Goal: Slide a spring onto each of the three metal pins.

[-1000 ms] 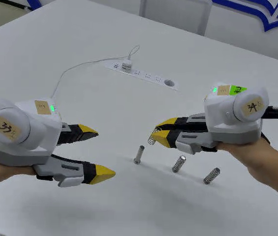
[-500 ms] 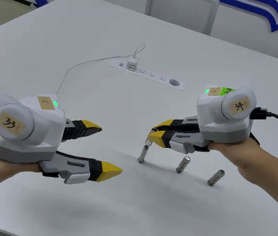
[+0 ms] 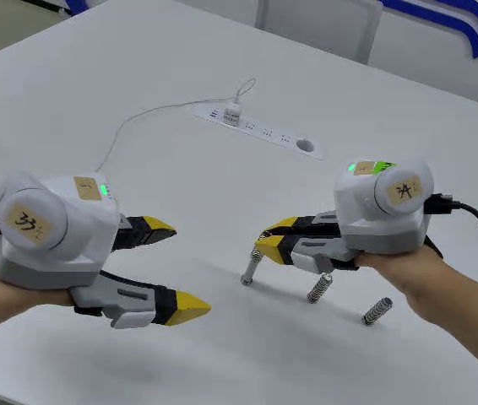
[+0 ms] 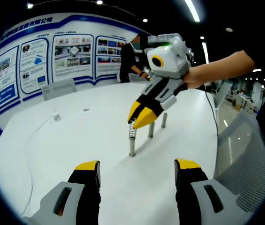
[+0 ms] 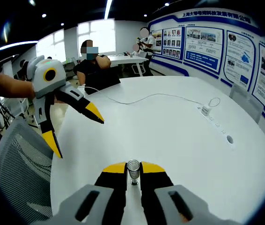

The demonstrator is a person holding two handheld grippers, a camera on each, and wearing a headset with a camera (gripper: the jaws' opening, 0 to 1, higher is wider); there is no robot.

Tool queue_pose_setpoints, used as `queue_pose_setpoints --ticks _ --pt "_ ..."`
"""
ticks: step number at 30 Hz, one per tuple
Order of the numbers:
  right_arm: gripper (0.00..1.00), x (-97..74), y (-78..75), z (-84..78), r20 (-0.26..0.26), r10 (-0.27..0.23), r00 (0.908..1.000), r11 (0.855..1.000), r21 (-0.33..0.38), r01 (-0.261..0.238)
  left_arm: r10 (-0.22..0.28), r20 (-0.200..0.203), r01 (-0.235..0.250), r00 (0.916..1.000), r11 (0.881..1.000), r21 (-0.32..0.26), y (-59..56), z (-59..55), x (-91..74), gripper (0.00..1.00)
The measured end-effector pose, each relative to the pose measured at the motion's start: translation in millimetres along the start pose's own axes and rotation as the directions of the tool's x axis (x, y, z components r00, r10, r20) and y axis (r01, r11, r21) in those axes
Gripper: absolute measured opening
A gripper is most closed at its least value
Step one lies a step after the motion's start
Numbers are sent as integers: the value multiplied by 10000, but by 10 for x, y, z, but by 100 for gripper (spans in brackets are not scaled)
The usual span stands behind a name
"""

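In the right gripper view the spring (image 5: 133, 174) shows its top coils alone; the rest, with the head of the pin (image 3: 250, 267), sits hidden between the jaws of the right gripper (image 5: 133, 168). In the head view it is tiny, perhaps half covered.

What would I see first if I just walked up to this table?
Probably the right gripper, its yellow-tipped jaws pinching a small spring right at the top of a metal pin that stands near the middle of the white table. To its right in the head view, a second pin and a third pin each wear a spring. The left gripper hangs open nearby, holding nothing.
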State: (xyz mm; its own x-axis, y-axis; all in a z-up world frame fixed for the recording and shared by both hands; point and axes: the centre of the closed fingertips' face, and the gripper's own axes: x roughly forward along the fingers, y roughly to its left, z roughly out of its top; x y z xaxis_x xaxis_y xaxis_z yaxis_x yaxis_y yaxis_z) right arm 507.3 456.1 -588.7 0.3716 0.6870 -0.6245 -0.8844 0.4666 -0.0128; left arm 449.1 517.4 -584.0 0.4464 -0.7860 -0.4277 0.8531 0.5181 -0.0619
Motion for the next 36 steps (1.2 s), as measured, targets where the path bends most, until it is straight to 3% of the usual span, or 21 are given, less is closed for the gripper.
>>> queue_pose_setpoints --ticks 11,36 --pt "11 99 -2 -177 -315 -120 9994 9994 317 130 -114 -59 113 9999 9999 -42 -27 -16 7 66" --pt "11 262 55 -354 -823 56 9966 9999 167 -43 -126 -179 124 9998 9998 -140 -51 -49 -11 66"
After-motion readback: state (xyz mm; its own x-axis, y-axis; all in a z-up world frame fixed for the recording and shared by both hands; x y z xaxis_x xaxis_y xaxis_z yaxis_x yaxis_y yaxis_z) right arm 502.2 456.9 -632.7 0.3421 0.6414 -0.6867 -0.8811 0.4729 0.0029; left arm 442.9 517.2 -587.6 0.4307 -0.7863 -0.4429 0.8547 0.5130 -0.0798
